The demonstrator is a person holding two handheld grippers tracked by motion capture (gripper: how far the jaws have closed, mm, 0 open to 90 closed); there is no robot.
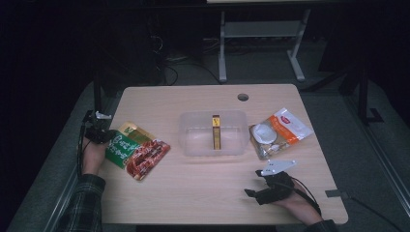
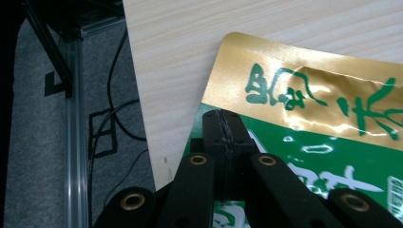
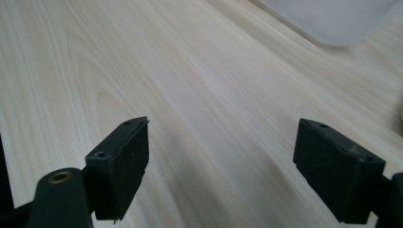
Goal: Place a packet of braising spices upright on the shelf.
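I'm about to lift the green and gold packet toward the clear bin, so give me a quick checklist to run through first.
1. Left gripper jaws shut at the edge of the green and gold packet: ok.
2. Packet edge truly pinched between the pads: cannot tell.
3. Red packet free of the green one: not ok, they overlap.
4. Clear bin has room beside the upright gold box: ok.
5. Right gripper open, over bare table, out of the path: ok.

High cam: above the near edge, looking fwd and down on the whole table (image 1: 203,188). Left gripper cam: v. close over the table's left edge and a green-gold packet (image 2: 309,109). Right gripper cam: low, close over bare tabletop.
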